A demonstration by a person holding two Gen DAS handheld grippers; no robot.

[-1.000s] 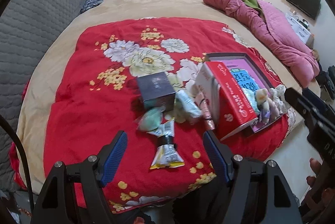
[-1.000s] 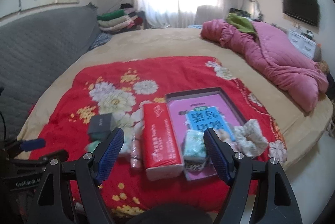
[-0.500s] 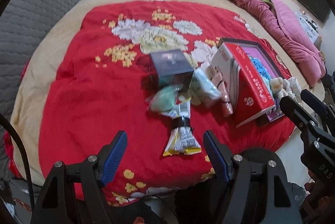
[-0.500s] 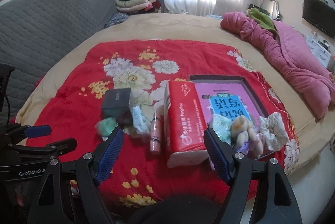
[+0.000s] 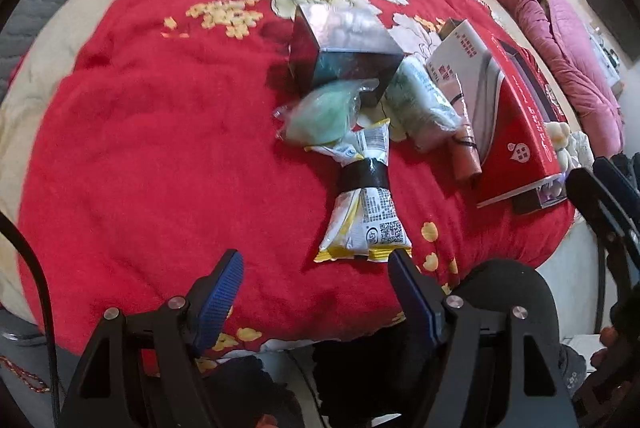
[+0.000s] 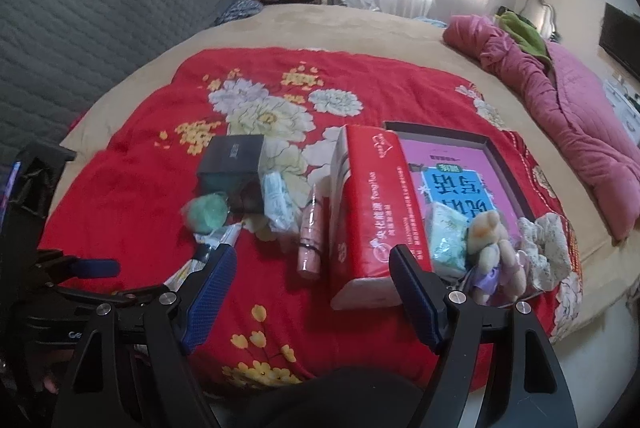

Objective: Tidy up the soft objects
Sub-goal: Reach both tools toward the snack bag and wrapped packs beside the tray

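The red tissue pack [image 6: 372, 212], just beyond the right fingers [image 6: 416, 302], carries white Chinese lettering and a Latin brand word too small to make out. Beyond it, the pink tray [image 6: 452, 156] bears large Chinese characters on a blue patch, upside down. The snack packet [image 5: 366, 212] by the left fingers [image 5: 412, 294] shows a QR code and fine unreadable print.

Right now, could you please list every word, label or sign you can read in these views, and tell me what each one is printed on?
"TongHua": on the red tissue pack, beside Chinese characters too blurred to copy.
"Ge": cut-off white lettering on the left gripper's body.
Big blue upside-down Chinese characters on the pink box lid: unreadable.
QR code and fine print on the yellow snack packet: too small.
Pale mark on the dark box: blurred.
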